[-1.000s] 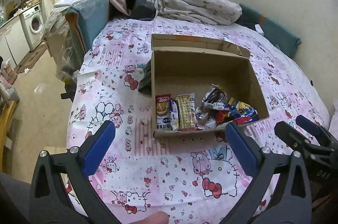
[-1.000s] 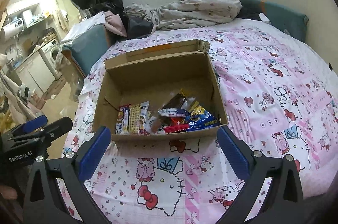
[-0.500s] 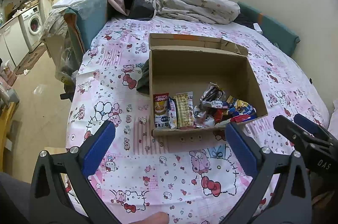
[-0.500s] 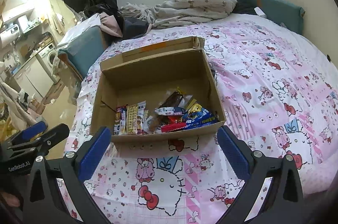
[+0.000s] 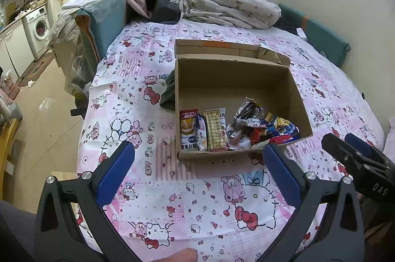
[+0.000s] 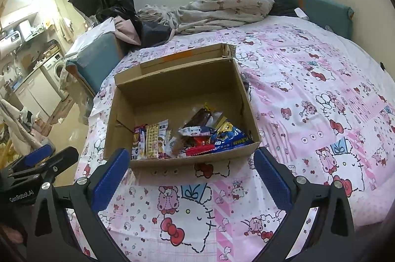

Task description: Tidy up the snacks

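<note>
both grippers wide open above bed, snacks sit in cardboard box

left gripper (image 5: 197,163) held over the pink cartoon-print bedsheet (image 5: 138,118), blue pads spread far apart, nothing between them. right gripper (image 6: 191,167) same: pads apart, holding nothing, hovering near the front edge of the box. each gripper shows at the edge of the other's view

cardboard box (image 5: 232,79) sits open on the sheet, back flap standing up. snacks all bunched along the near wall of the box, far part of the floor bare. upright row at the near left: red-topped packet marked food (image 5: 188,128), then a yellow patterned packet (image 5: 216,130) touching beside it. loose pile to the right: dark clear-wrapped pack (image 5: 248,110) on top, blue-yellow packet (image 5: 280,126) and a red wrapper (image 5: 281,139) by the right corner

dark cloth (image 5: 169,95) lies against the box's left side. crumpled blanket (image 5: 229,6) at the far end of the bed, teal cushion (image 5: 318,36) by the wall, washing machine (image 5: 38,27) off to the left
</note>
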